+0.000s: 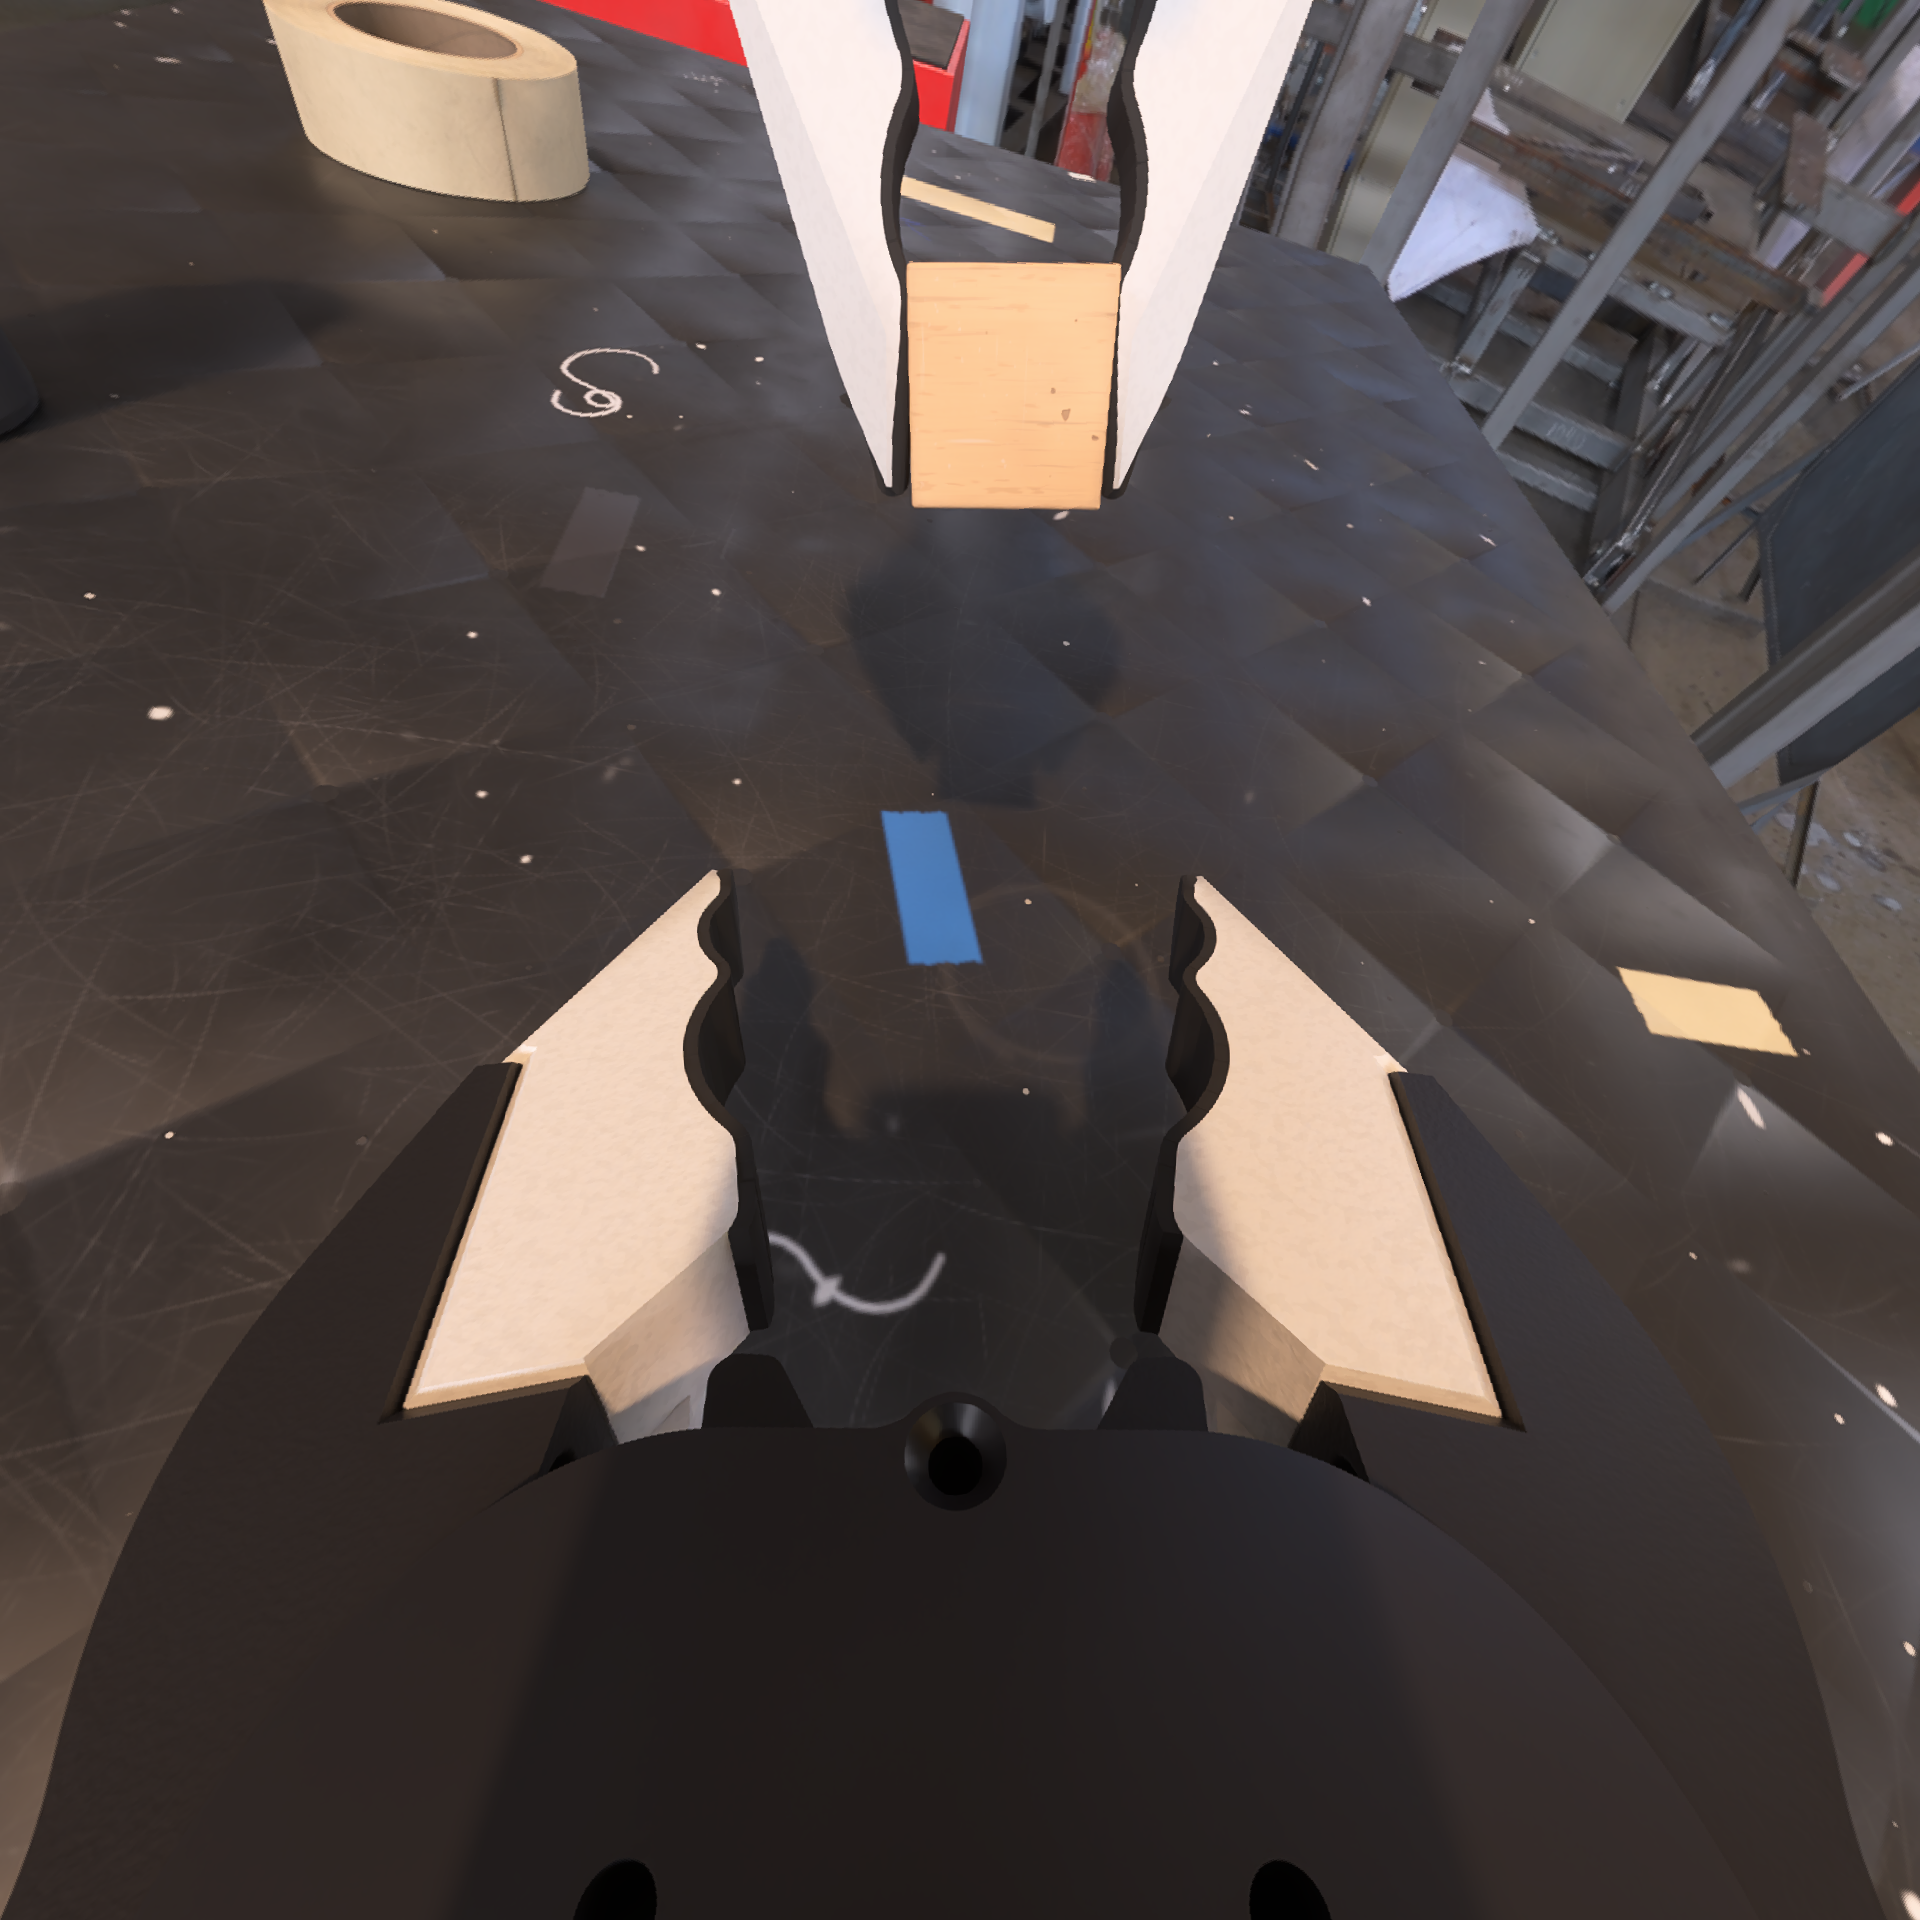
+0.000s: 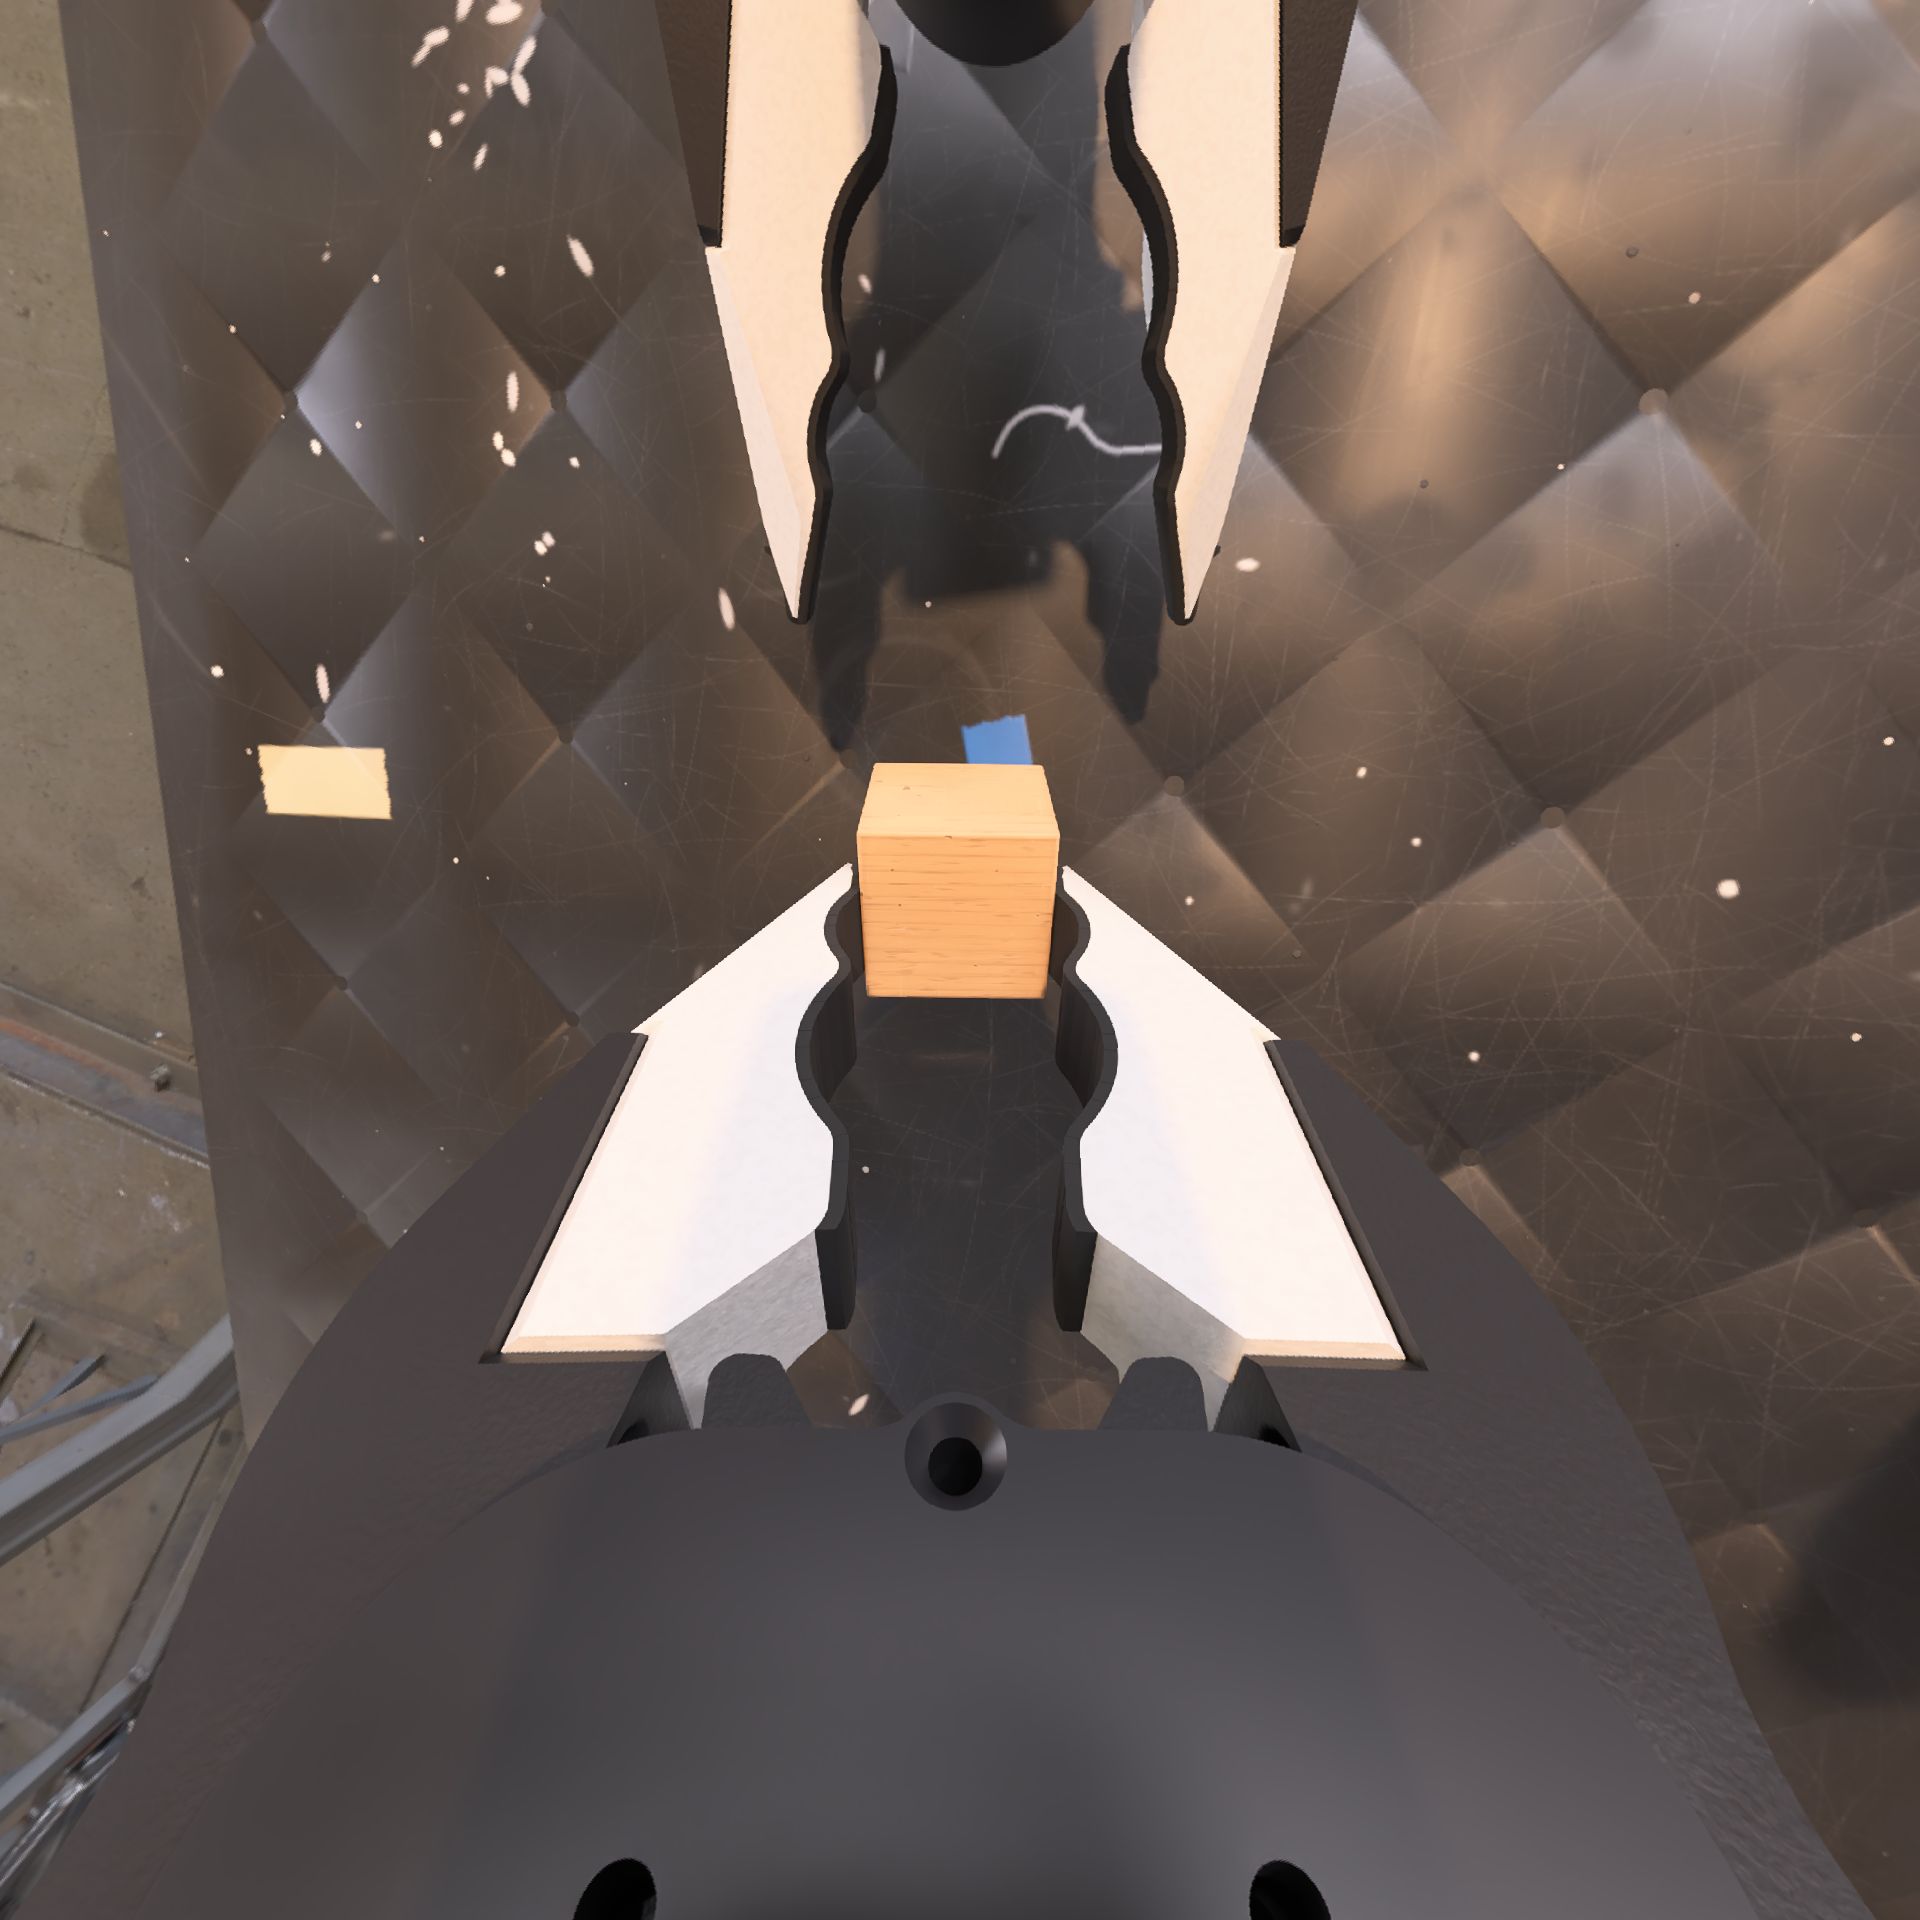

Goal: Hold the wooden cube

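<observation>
Wooden cube (image 2: 956,894) clamped by right gripper (image 2: 956,883); left gripper (image 1: 956,883) spread empty; only its view shows tape roll (image 1: 436,94), upper left.

Right gripper (image 2: 956,883) jaws clamp wooden cube (image 2: 956,904).

dark scratched table (image 1: 312,831) | metal racks (image 1: 1621,260) behind | concrete floor (image 2: 62,520)

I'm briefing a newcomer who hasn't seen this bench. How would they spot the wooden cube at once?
Find the dark scratched table. Above it, the right gripper pinches the wooden cube at its fingertips, opposite the open, empty left gripper. It is the only solid block; the blue tape strip lies flat.
</observation>
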